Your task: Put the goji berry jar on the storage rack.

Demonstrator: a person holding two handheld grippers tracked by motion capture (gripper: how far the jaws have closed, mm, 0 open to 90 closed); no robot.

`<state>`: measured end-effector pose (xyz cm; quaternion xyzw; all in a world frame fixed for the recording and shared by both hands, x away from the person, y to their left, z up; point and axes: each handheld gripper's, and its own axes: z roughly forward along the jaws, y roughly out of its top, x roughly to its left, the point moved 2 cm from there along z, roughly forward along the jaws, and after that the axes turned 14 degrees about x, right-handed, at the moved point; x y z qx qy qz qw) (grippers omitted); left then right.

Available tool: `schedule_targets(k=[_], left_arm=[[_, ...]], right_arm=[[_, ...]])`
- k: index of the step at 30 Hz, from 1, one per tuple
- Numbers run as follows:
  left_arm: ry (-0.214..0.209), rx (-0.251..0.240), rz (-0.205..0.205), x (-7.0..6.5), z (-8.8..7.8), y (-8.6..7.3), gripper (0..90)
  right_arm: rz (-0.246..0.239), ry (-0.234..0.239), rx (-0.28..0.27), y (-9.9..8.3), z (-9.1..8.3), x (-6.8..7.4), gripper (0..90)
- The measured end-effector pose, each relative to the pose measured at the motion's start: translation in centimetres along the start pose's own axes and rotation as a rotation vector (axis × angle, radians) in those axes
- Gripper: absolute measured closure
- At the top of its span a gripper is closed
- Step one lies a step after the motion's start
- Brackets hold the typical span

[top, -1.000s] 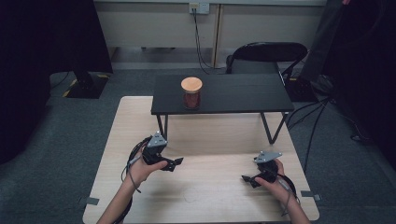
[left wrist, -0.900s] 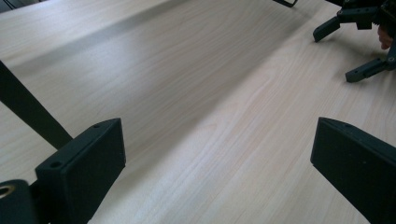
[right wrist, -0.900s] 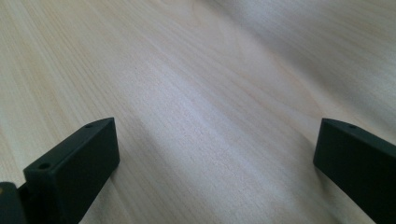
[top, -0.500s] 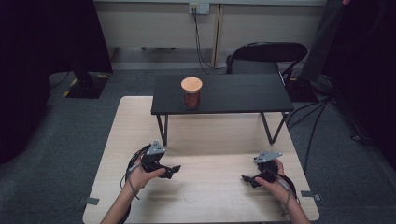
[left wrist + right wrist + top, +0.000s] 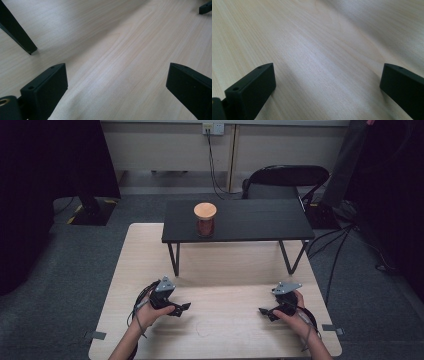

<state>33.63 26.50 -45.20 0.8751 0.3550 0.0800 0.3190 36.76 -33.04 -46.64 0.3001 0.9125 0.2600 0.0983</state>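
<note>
Both the left gripper (image 5: 181, 308) and right gripper (image 5: 265, 311) rest low on the table (image 5: 220, 270) with fingers spread and empty, while the lidded jar (image 5: 205, 219) stands on the black raised shelf (image 5: 260, 222) well ahead, somewhat nearer the left one.

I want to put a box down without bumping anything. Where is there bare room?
The wooden table is bare between the left gripper and right gripper, and under the black shelf between its legs. The shelf top is free right of the jar. It is tightest at the near corners, where the hands rest.
</note>
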Motion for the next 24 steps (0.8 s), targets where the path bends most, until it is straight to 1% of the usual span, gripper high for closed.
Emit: schedule_targets(k=[4, 7, 8, 11, 13, 16, 21, 24], left_arm=[[0.0, 0.027, 0.02, -0.2, 0.4, -0.3, 3.3], [-0.001, 0.042, 0.043, -0.3, 0.8, -0.6, 3.6], [0.005, 0.049, 0.06, -0.3, 0.8, -0.6, 3.6], [0.008, 0.067, 0.067, -0.4, 1.2, -0.6, 3.6], [0.013, 0.084, 0.084, -0.5, 1.3, -0.5, 3.7], [0.01, 0.09, 0.091, -0.5, 1.4, -0.5, 3.8], [0.016, 0.09, 0.085, -0.5, 1.4, -0.6, 3.8], [0.017, 0.098, 0.09, -0.5, 1.4, -0.5, 3.8]], right_arm=[[0.0, 0.0, 0.0, 0.0, 0.0, 0.0, 0.0], [0.0, 0.0, 0.0, 0.0, 0.0, 0.0, 0.0], [0.0, 0.0, 0.0, 0.0, 0.0, 0.0, 0.0], [0.0, 0.0, 0.0, 0.0, 0.0, 0.0, 0.0], [0.0, 0.0, 0.0, 0.0, 0.0, 0.0, 0.0], [0.0, 0.0, 0.0, 0.0, 0.0, 0.0, 0.0], [0.0, 0.0, 0.0, 0.0, 0.0, 0.0, 0.0], [0.0, 0.0, 0.0, 0.0, 0.0, 0.0, 0.0]])
